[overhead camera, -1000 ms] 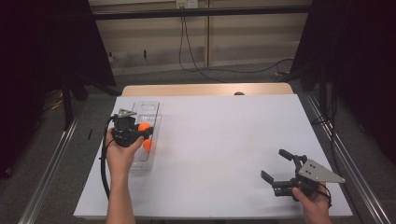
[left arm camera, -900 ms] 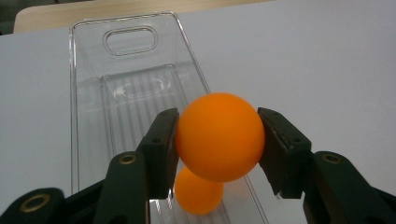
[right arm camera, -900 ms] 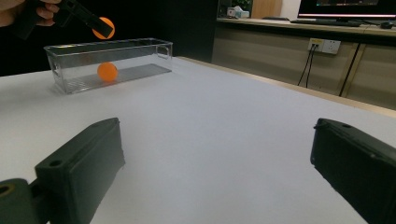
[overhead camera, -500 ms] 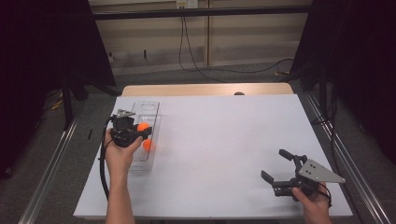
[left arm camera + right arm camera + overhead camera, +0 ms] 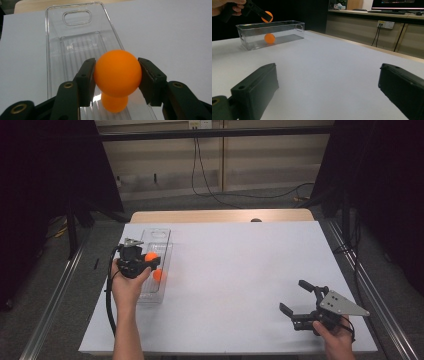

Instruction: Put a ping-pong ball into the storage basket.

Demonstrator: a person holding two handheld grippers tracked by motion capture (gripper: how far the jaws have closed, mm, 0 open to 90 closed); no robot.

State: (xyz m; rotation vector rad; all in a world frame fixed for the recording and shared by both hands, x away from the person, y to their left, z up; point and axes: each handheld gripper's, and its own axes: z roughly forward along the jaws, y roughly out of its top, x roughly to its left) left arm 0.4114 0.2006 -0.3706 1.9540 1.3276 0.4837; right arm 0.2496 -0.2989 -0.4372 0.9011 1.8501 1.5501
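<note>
Close to the person, the right gripper [image 5: 300,306] sits low over the white counter [image 5: 240,270] with its jaws wide apart and nothing between them. Farther off on the other side, the left gripper [image 5: 116,75] has its jaws closed on an orange ball [image 5: 117,73], held up above a clear box [image 5: 161,240]. A second orange ball [image 5: 269,38] lies on the bottom of that box.

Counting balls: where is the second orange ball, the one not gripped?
In the high view it lies inside the clear plastic bin at table left: the loose orange ball, below the left gripper.
</note>
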